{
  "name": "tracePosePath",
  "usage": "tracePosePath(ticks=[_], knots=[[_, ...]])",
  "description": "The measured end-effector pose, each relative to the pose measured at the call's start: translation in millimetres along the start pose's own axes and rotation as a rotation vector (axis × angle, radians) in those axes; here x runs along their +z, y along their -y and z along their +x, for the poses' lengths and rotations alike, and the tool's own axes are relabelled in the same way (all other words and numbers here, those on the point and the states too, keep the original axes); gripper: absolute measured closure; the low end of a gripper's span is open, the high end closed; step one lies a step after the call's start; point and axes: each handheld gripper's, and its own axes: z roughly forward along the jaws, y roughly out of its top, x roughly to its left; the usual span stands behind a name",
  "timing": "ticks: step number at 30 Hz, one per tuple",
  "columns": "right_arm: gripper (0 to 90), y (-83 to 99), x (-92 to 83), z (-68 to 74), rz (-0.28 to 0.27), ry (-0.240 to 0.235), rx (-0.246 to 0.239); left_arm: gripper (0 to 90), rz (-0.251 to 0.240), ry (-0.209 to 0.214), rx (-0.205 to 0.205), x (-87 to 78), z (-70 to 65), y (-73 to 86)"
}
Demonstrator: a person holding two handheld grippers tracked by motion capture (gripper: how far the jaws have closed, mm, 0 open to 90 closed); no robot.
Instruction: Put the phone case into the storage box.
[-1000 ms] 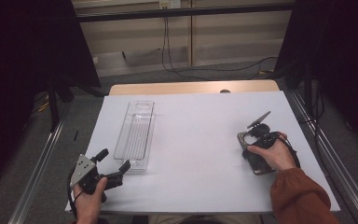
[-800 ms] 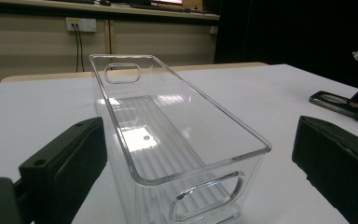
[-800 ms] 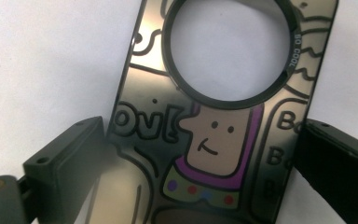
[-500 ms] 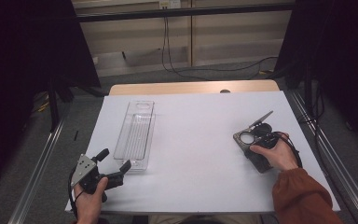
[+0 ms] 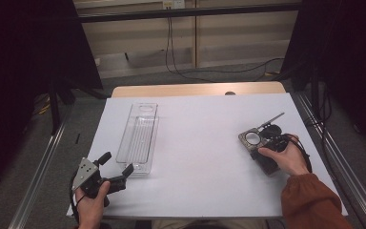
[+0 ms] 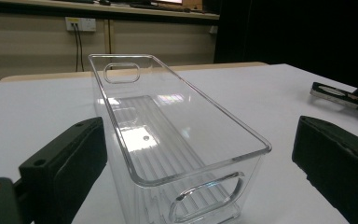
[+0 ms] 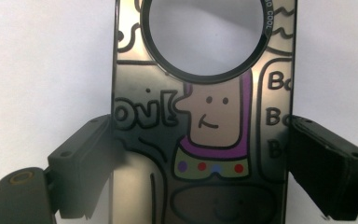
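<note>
My right gripper [image 7: 200,154] has just closed across the thin, stiff, slippery-looking phone case [image 7: 205,116], pinching its long edges; my left gripper [image 6: 196,158] stands open.

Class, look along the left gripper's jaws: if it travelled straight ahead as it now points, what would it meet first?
Probably the near end wall, with its handle cutout, of the clear plastic bin. The left gripper stands open, jaws either side of that end, not touching.

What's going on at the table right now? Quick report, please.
Right gripper clamped on the cartoon phone case, jaws just closed in. Left gripper open, facing the clear bin. Nothing in the way.
</note>
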Motion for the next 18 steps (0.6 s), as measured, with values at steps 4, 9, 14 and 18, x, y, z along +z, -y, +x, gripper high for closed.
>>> tracePosePath(ticks=[4, 9, 14, 18], knots=[[12.4, 1.1, -5.1, -0.5, -0.045, -0.028, -0.008, 3.3, -0.001, 0.000, 0.002, -0.3, 0.3, -0.1], [12.3, 2.6, -9.8, -1.9, -0.080, -0.040, -0.020, 3.3, -0.001, 0.005, 0.001, -0.5, 0.2, -0.2], [12.3, 4.7, -16.8, -0.2, -0.138, -0.048, -0.029, 3.3, -0.012, -0.002, -0.012, -0.8, -0.5, -0.5], [12.3, 5.8, -20.8, 4.5, -0.183, -0.046, -0.045, 3.3, -0.009, 0.003, -0.010, -0.4, -0.4, -0.3]])
